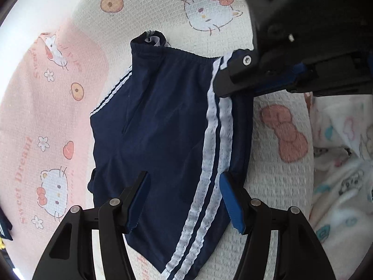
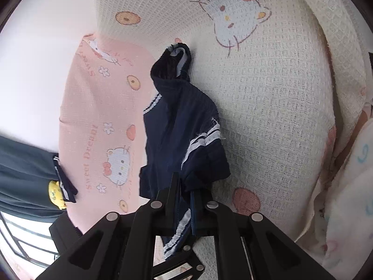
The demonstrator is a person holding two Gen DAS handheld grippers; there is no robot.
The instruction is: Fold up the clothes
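Navy shorts (image 1: 163,126) on cream blanket (image 1: 144,7), long axis running away from us. Right gripper (image 2: 184,200) clenched on waistband corner at striped edge; left gripper (image 1: 184,200) released, straddling near hem, so we judge left nearer.

Cartoon-print blanket (image 1: 233,18), navy shorts (image 1: 163,128) on it

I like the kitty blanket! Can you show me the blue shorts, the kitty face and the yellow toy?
blue shorts (image 1: 158,126), left wrist view, plain navy front.
kitty face (image 2: 233,16), right wrist view, white cheek.
yellow toy (image 2: 55,193), right wrist view, its body.
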